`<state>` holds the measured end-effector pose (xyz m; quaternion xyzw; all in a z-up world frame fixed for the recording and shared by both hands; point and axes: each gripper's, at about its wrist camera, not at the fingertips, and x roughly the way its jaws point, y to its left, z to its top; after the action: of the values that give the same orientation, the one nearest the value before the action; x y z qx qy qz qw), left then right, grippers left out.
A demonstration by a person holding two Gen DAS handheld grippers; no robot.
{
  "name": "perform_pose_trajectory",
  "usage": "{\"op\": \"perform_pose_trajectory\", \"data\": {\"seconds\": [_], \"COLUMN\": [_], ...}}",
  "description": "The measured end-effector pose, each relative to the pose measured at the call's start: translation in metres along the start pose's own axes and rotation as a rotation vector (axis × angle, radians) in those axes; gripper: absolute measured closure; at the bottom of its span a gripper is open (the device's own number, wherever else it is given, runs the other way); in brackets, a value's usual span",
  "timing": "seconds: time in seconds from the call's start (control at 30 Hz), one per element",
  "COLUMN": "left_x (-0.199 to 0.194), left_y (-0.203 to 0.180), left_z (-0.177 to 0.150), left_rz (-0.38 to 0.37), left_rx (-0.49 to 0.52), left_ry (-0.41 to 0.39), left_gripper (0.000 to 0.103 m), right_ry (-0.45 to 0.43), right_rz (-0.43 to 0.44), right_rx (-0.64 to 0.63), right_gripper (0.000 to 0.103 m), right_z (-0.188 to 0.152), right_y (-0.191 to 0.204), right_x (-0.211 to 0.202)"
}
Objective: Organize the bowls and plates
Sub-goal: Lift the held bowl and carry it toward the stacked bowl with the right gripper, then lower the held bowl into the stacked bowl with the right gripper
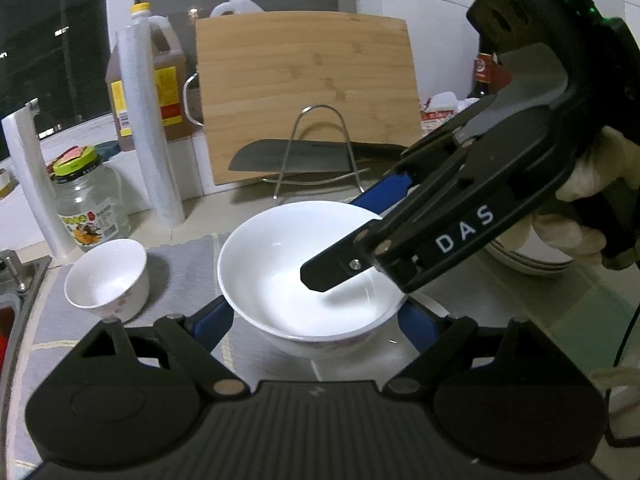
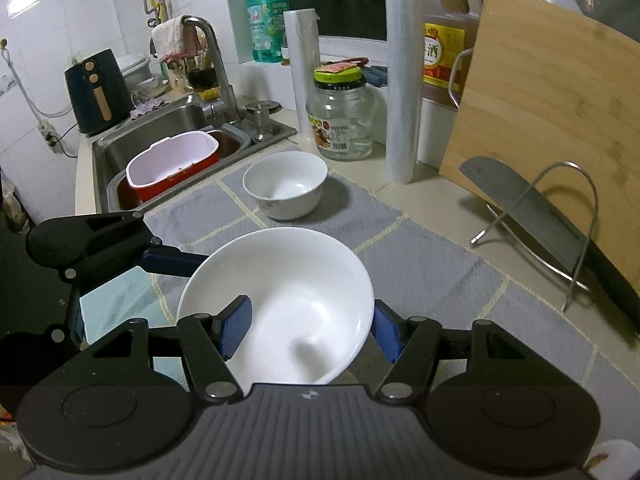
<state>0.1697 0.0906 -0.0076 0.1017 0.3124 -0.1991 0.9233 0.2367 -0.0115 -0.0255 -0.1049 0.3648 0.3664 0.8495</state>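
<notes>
A pale counter carries a grey mat. On the mat, beyond the right claw, stands a small bowl.

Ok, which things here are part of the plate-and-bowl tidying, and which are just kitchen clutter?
Part of the job: large white bowl, held in the left gripper; small bowl; stacked plates.

Just lying about: cutting board; knife; glass jar; oil jug; soap bottle; red tub in the sink.

2 close wrist views, shared bowl
</notes>
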Motion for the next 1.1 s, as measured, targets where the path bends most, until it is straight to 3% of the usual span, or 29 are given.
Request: {"op": "perform_pose_trajectory", "data": {"seconds": [0.43,1.1], "left_x": [0.002,0.004], "left_y": [-0.019,-0.032], "left_z": [-0.008,-0.02], "left_rz": [-0.064,-0.084], "left_rx": [0.0,-0.016], "left_ry": [0.029,0.077], "left_gripper": [0.014,0.014], "right_ry": [0.038,0.082], "right_rz": [-0.022,-0.024], "right_rx": [0.037,0.054], "right_gripper": [0.033,0.033], "right_z": [-0.025,-0.044], "right_y": [-0.002,0.0], "right_x": [-0.011,-0.009]}}
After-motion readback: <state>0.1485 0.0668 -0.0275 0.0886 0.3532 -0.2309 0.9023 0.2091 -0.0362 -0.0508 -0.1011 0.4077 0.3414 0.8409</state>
